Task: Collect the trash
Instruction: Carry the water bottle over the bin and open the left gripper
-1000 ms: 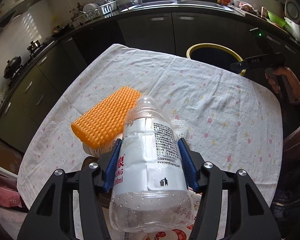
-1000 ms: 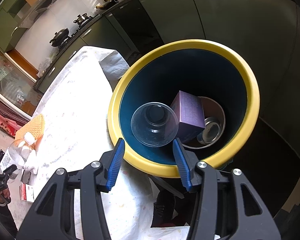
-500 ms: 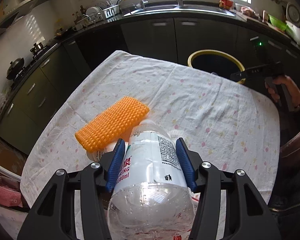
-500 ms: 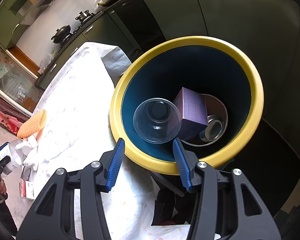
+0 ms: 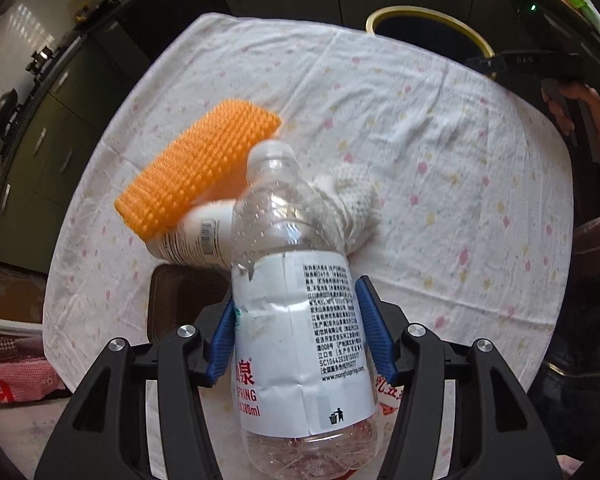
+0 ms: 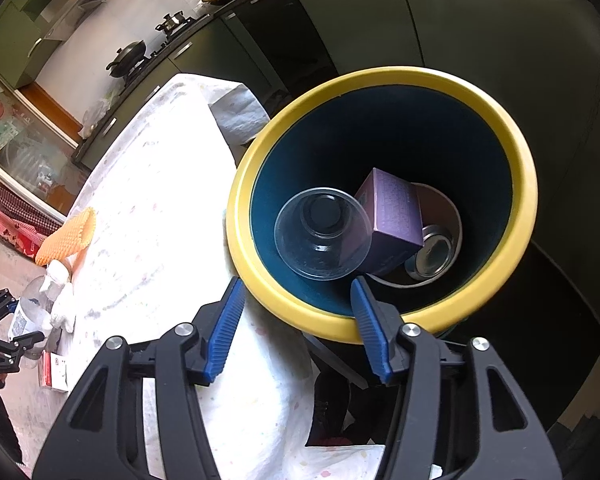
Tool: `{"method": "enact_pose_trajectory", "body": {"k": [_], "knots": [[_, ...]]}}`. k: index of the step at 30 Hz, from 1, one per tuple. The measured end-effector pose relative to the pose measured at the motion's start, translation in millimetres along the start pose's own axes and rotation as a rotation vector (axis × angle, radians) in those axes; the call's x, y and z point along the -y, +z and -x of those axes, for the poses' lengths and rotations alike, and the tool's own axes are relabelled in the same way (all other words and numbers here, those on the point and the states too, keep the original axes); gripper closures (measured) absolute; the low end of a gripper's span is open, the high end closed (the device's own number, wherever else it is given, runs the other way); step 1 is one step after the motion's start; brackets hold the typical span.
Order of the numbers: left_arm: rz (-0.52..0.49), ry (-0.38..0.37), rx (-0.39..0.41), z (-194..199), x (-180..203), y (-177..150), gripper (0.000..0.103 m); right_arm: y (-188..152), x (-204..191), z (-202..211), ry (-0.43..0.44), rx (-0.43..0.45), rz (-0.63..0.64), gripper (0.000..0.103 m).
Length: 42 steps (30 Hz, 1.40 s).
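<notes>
**Inspector A:** Left to right, please. Start with the left side of the table.

**Inspector B:** On the white floral tablecloth (image 5: 439,128) lies an orange foam net sleeve (image 5: 196,176), resting partly on a white container (image 5: 196,238) lying on its side. Just right of that is a crumpled white wad (image 5: 355,200). The left gripper (image 5: 298,332) is clamped on the clear plastic bottle (image 5: 296,312), both blue pads pressed against the labelled midsection; the log suggests the jaws are easing slightly wider, yet contact shows on both sides. The bottle has no cap and sits above the tablecloth, neck pointing away from the camera.

**Inspector A:** Handling?

**Inspector B:** My judgement: empty, so very light. The thin wall will dent under pressure, and the glossy label may slip. The labelled waist is the sound place to hold; the tapered shoulder would squirt out.

**Inspector A:** And further right?

**Inspector B:** The yellow-rimmed bin (image 6: 519,184) stands just past the table's far edge. Inside it: a clear plastic cup (image 6: 321,236), a purple box (image 6: 391,216), a metal can (image 6: 433,250). The right gripper (image 6: 298,320) hangs above the bin's near rim, jaws opening, nothing between them.

**Inspector A:** Risk?

**Inspector B:** The bottle must cross the whole table; a loosening grip could drop it short.
</notes>
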<state>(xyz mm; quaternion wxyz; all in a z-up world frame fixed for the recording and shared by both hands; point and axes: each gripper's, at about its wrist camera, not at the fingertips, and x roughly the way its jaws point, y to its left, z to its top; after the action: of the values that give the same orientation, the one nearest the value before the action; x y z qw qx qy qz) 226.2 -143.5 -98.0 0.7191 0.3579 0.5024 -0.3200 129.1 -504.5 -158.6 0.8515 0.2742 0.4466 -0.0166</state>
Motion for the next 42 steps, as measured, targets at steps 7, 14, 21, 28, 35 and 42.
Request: {"method": "enact_pose_trajectory", "body": {"k": [7,14,21,28,35,42], "knots": [[0.004,0.021,-0.094,-8.4,1.3,6.6,0.048,-1.0,1.3,1.1,0.01,-0.001,0.004,0.049],[0.043,0.04,-0.023,13.2,2.8,13.0,0.048,-2.1,4.7,3.0,0.02,0.003,0.002,0.049],[0.054,0.052,0.074,42.9,4.8,25.1,0.048,-2.9,5.9,4.9,0.029,0.007,-0.001,0.049],[-0.024,0.004,0.123,56.0,30.9,58.8,0.048,-3.8,19.2,21.1,0.034,0.043,-0.022,0.049],[-0.159,-0.089,0.165,42.2,84.2,137.3,0.048,-4.9,50.4,56.0,0.024,0.116,-0.062,0.049],[-0.232,-0.192,0.135,-4.7,142.0,241.7,0.052,-10.3,87.6,84.0,-0.003,0.16,-0.125,0.049]]}}
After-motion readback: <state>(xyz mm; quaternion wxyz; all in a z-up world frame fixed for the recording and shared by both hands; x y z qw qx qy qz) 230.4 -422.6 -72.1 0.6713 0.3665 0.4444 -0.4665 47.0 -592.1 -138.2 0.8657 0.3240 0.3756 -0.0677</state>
